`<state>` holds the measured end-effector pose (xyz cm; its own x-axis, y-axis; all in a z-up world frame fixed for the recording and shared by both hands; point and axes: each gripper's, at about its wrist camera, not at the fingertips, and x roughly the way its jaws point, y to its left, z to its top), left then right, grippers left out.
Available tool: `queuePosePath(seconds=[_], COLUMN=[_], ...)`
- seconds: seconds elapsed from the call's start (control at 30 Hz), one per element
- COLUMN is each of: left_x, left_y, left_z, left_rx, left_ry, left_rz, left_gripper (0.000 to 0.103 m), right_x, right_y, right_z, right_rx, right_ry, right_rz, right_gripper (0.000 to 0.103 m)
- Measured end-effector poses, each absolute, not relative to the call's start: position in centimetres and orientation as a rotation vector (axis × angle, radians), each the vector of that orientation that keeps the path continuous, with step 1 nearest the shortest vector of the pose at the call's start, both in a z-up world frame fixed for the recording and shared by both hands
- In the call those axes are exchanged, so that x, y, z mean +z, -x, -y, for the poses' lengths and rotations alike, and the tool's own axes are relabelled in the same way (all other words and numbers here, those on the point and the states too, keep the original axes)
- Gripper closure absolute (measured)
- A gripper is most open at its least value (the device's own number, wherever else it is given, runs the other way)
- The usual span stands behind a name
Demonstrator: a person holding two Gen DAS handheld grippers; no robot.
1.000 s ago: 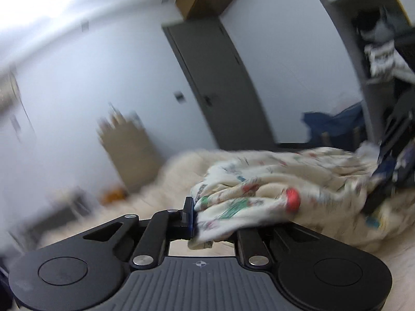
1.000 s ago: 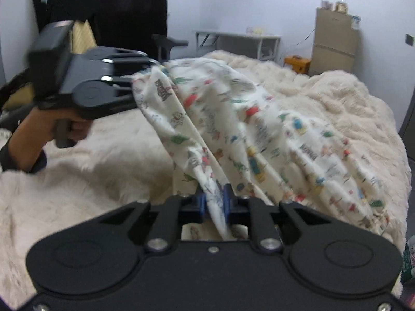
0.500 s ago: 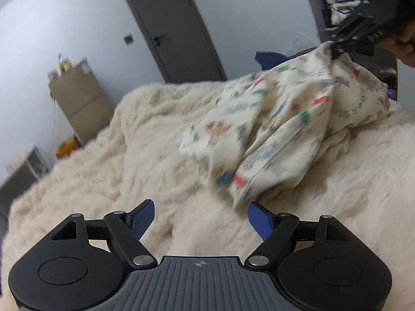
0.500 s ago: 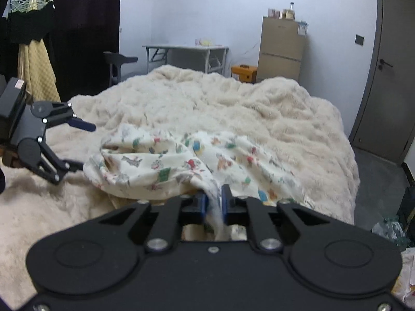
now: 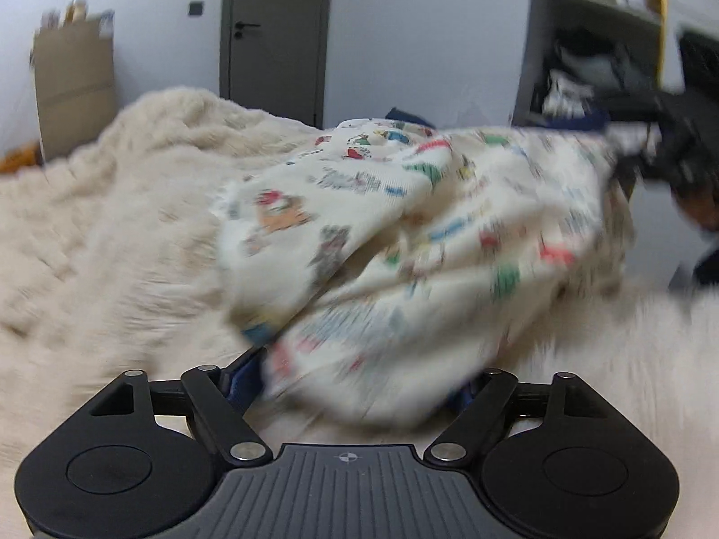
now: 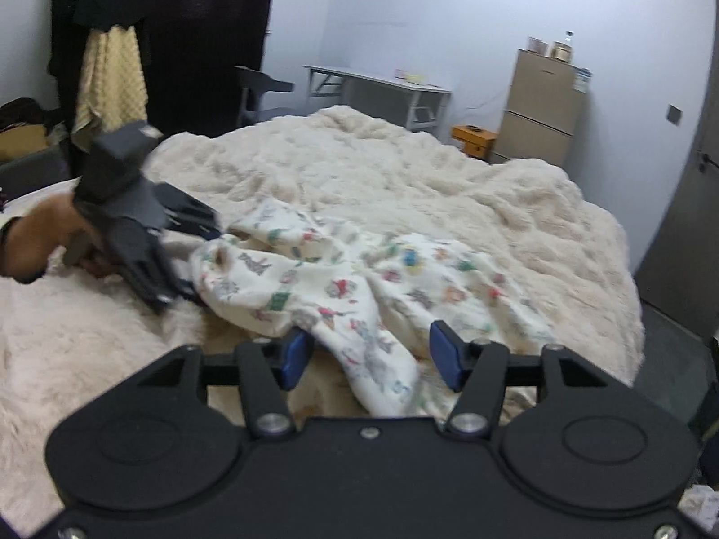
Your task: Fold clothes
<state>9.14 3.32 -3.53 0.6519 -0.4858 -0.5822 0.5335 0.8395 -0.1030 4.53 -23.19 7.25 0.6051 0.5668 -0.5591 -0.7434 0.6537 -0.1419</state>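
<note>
A cream garment printed with small coloured figures (image 6: 341,278) lies crumpled on the fluffy cream bed cover (image 6: 404,179). My right gripper (image 6: 368,355) has its jaws opening. A strip of the garment runs between its blue pads (image 6: 294,357) without being pressed. My left gripper (image 6: 197,265), held by a hand, is at the garment's left edge. In the left wrist view the blurred garment (image 5: 404,233) fills the gap of the left gripper (image 5: 355,382). Its jaws stand wide and are closing, and its pads are partly hidden by cloth. The right gripper (image 5: 629,148) shows blurred at the far right.
A grey door (image 5: 274,36), a tan cabinet (image 6: 543,103), an orange box (image 6: 474,139), a white desk (image 6: 377,90) and a chair (image 6: 260,90) stand beyond the bed. Clothes (image 6: 112,67) hang at the left. Shelves (image 5: 597,45) rise at the right.
Both grippers went from shut on the lifted garment to open. The garment dropped onto the bed. The left gripper then came down until the heap sat between its jaws.
</note>
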Motion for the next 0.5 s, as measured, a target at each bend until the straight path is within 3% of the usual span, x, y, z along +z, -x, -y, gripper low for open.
queuePosePath(seconds=[0.13,0.17,0.2,0.3,0.5], left_x=[-3.6,-3.4,-3.0,-0.4,4.7], left_y=[-9.4,-9.2,-8.9,-7.1,-3.4], left_z=[-1.3,-1.1,-1.0,-0.7,0.0], left_rx=[-0.5,-0.483,-0.45,-0.293,0.18], left_ry=[-0.13,-0.144,-0.173,-0.328,-0.71], left_rz=[-0.604,-0.591,-0.564,-0.44,-0.143], left_gripper=[0.082,0.09,0.091,0.094,0.094], right_x=[5.6,5.3,5.0,5.0,6.0], right_y=[-5.0,-5.1,-5.3,-5.4,-5.5], right_z=[21.4,21.2,21.0,21.3,23.0], right_rx=[0.762,0.748,0.733,0.695,0.649], right_ry=[0.416,0.429,0.44,0.444,0.414], right_rz=[-0.521,-0.53,-0.538,-0.537,-0.518], right_gripper=[0.053,0.065,0.075,0.082,0.086])
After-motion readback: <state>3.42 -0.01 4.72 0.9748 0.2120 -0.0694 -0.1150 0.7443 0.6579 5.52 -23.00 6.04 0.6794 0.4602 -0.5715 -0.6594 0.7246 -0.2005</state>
